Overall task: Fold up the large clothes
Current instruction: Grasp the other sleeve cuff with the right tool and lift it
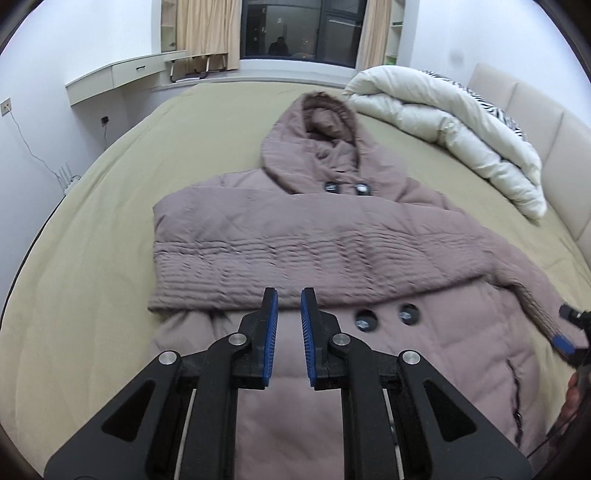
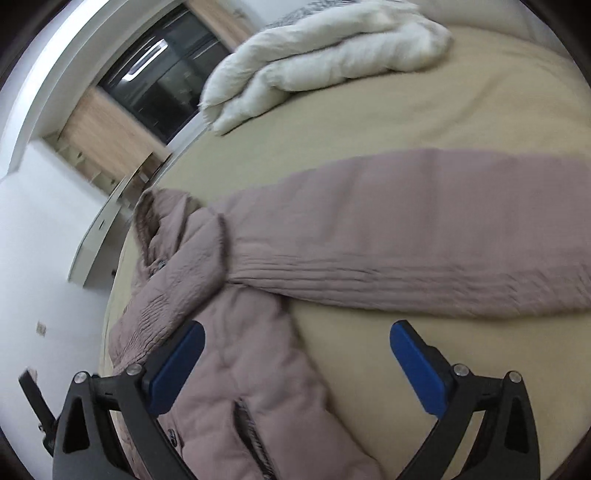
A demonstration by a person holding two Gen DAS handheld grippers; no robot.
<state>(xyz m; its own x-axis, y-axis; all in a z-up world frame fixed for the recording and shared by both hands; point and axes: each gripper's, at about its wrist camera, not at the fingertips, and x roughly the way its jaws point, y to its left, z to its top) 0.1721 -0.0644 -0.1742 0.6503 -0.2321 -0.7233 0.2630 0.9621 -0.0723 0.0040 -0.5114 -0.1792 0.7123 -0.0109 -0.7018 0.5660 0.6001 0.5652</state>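
Note:
A mauve hooded puffer coat (image 1: 295, 236) lies front up on the olive bed (image 1: 92, 258). One sleeve (image 1: 236, 254) is folded across its chest. My left gripper (image 1: 289, 295) hovers above the coat's front, just below that sleeve, its blue pads a narrow gap apart and empty. My right gripper (image 2: 297, 330) is wide open and empty above the coat's right edge and the bed (image 2: 369, 354). The other sleeve (image 2: 424, 243) stretches out sideways over the sheet in the right wrist view. The right gripper's tip (image 1: 565, 341) shows at the right edge of the left wrist view.
A folded white duvet (image 1: 454, 125) lies at the bed's far right by the padded headboard (image 1: 546, 122); it also shows in the right wrist view (image 2: 317, 55). A wall-mounted desk (image 1: 118, 74) and a dark window (image 1: 299, 29) are beyond the bed.

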